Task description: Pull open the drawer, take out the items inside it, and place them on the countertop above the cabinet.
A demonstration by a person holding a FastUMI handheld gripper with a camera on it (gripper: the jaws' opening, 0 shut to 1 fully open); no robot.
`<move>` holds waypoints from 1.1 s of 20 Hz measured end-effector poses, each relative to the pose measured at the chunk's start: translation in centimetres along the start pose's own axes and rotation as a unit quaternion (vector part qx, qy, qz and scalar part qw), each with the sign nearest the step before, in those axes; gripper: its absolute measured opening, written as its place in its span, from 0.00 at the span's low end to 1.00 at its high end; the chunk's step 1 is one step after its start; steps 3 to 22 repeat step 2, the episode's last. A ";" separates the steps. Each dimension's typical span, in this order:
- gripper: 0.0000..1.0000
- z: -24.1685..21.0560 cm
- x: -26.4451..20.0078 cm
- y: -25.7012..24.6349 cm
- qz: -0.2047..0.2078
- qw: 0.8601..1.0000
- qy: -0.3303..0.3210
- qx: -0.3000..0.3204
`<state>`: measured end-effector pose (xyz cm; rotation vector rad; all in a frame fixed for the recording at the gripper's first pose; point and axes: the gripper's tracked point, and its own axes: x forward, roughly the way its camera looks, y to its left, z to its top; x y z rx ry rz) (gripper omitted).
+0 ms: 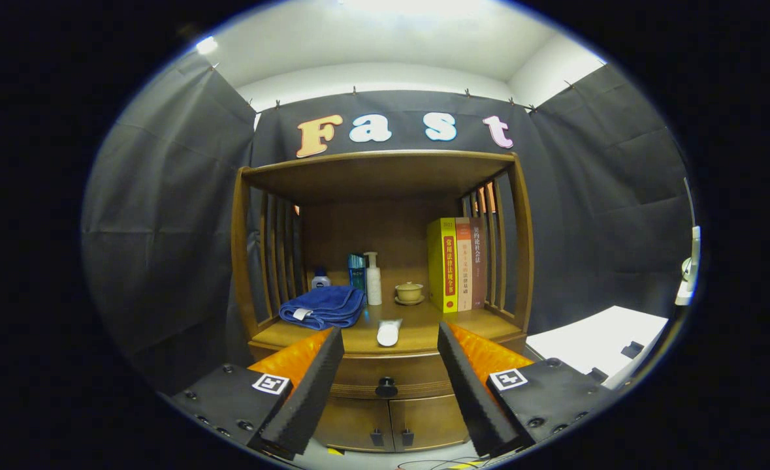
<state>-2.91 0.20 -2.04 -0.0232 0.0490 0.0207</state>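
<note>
A wooden cabinet stands ahead of me, its drawer (385, 375) closed under the countertop (417, 334). A dark round knob (386, 388) sits at the drawer's middle, between my two fingers and some way beyond them. My gripper (390, 343) is open, with nothing between its fingers. A white tube (388, 332) lies on the countertop near its front edge. What the drawer holds is hidden.
On the countertop are a folded blue towel (324, 305), a white pump bottle (373, 279), a small bottle (320, 279), a lidded cup on a saucer (409, 293) and upright books (455, 264). Two lower doors (390, 423) sit under the drawer. A white table (600, 343) stands to the right.
</note>
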 end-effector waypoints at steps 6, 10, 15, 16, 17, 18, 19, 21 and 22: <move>0.96 -0.2 0.2 0.0 0.001 1.000 0.003 0.001; 0.96 -0.2 0.2 0.0 0.001 1.000 0.003 0.001; 0.96 -0.2 0.2 0.0 0.001 1.000 0.003 0.001; 0.96 -0.2 0.2 0.0 0.001 1.000 0.003 0.001; 0.96 -0.2 0.2 0.0 0.001 1.000 0.003 0.001; 0.96 -0.2 0.2 0.0 0.001 1.000 0.003 0.001; 0.96 -0.2 0.2 0.0 0.001 1.000 0.003 0.001; 0.96 -0.2 0.2 0.0 0.001 1.000 0.003 0.001; 0.96 -0.2 0.2 0.0 0.001 1.000 0.003 0.001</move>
